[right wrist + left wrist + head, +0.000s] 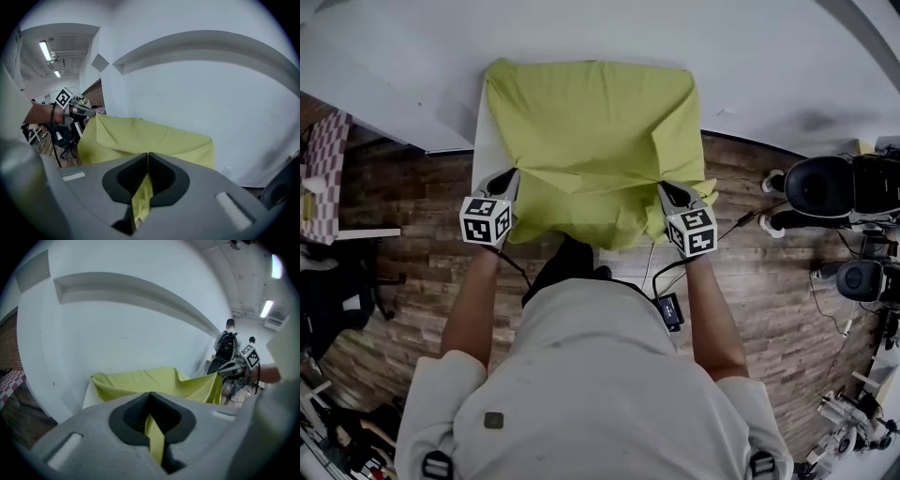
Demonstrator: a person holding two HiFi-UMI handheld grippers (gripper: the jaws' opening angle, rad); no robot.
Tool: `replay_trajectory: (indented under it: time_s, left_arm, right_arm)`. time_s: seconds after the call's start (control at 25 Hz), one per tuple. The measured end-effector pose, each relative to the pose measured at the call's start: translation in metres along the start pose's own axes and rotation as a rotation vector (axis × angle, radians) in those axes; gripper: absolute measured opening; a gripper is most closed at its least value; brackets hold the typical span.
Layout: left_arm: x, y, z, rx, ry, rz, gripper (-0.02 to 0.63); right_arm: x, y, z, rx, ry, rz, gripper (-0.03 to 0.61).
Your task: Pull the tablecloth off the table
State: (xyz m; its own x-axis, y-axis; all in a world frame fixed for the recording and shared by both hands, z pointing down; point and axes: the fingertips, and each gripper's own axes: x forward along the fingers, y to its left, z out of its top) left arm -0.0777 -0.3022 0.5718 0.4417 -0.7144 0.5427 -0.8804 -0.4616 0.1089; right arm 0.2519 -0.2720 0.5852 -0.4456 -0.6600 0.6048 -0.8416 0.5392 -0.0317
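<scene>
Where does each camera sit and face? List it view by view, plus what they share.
Head view: on the person's head, looking steeply down at the tablecloth on the table; shows torso, forearms, left gripper and right gripper.
Left gripper view: on the left gripper, looking along its shut jaws across the tablecloth to a wall.
Right gripper view: on the right gripper, likewise.
Shared: all show the tablecloth; each gripper view shows the other gripper.
</scene>
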Motion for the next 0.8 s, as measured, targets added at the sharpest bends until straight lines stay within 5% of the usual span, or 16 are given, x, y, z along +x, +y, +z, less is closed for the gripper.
replay_trajectory:
  time_s: [0.4, 0.8]
  left_arm:
    - [-0.084, -0.018, 0.059, 0.029, -0.157, 0.042, 0.005]
    - [-0.153, -0.033, 0.125, 0.151, -0.298, -0.006, 0.006]
  right_arm:
    - [-0.085, 0.017, 0.075, -0.038, -0.219, -0.008, 0.019]
    - [-0.152, 0.058, 0.143, -0.096, -0.379, -0.058, 0.02]
